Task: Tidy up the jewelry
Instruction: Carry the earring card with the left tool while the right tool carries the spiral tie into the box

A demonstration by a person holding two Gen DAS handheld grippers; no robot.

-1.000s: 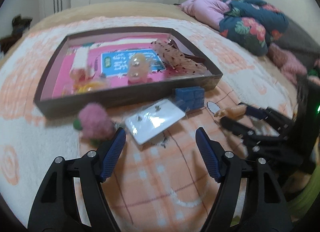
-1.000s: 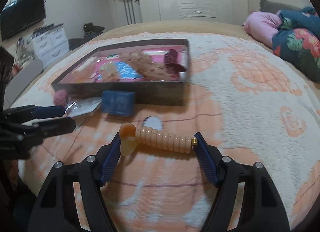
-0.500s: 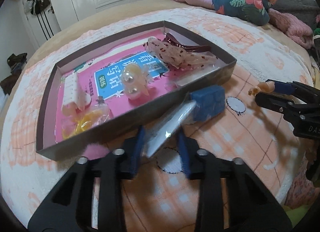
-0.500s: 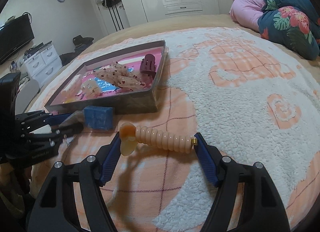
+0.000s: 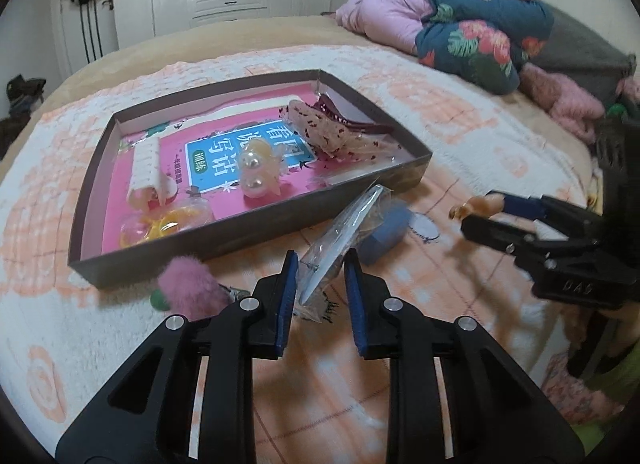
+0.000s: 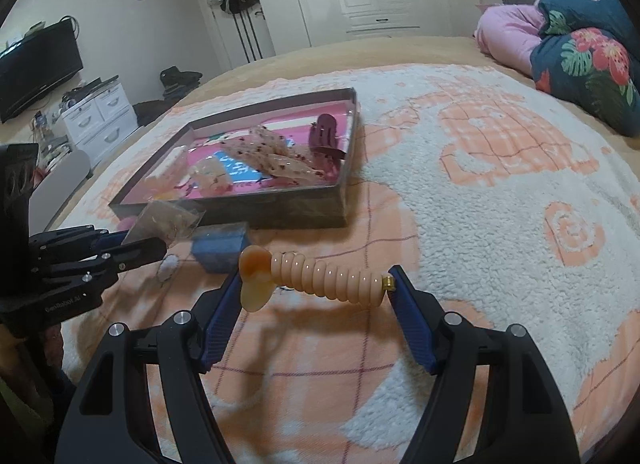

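Note:
A brown tray with a pink liner lies on the bed and holds several hair clips and trinkets. My left gripper is shut on a clear plastic earring packet, held tilted just in front of the tray's near wall. My right gripper is shut on a peach ribbed hair clip, held crosswise between its fingers above the blanket, right of the tray. The left gripper also shows in the right wrist view, with the packet.
A blue box lies by the tray's near right corner; it also shows in the right wrist view. A pink fluffy pompom lies left of my left gripper. Pillows and a floral quilt lie at the bed's far right.
My left gripper closed on the earring packet and lifted it off the blanket, tilting it up. My right gripper still holds the peach clip and has moved slightly.

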